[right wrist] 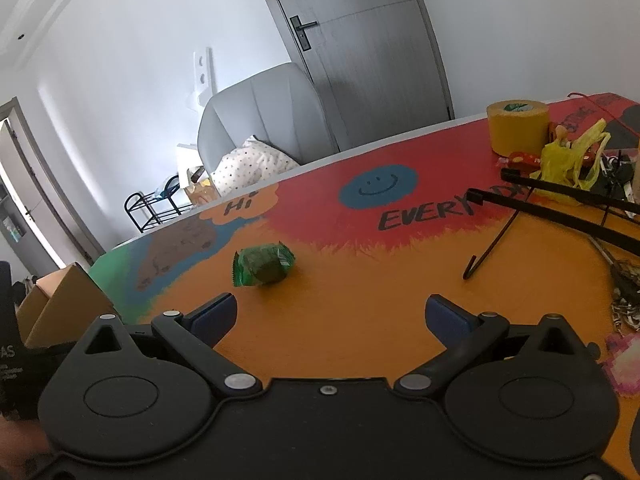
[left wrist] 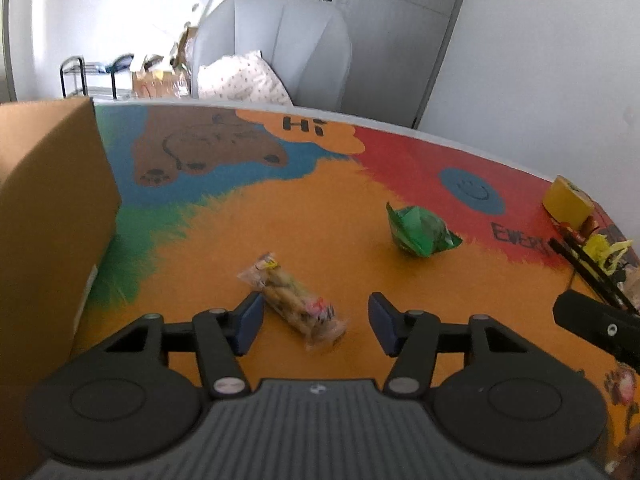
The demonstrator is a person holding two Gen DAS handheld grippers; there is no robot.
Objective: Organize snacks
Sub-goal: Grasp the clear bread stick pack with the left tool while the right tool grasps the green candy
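The clear biscuit packet point(left wrist: 291, 300) lies slantwise between the left gripper's point(left wrist: 316, 322) parted, unclamped jaws, far nearer than the right gripper point(right wrist: 330, 320), also open.

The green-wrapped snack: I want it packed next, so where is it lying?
The green-wrapped snack lies on the orange part of the table mat, right of the clear cookie packet in the left wrist view, just below the blue smiley.

yellow tape roll point(right wrist: 517, 126) is sitting on the colourful mat point(right wrist: 360, 300); grey chair point(left wrist: 276, 48) is standing behind, holding a dotted cushion point(left wrist: 244, 80)
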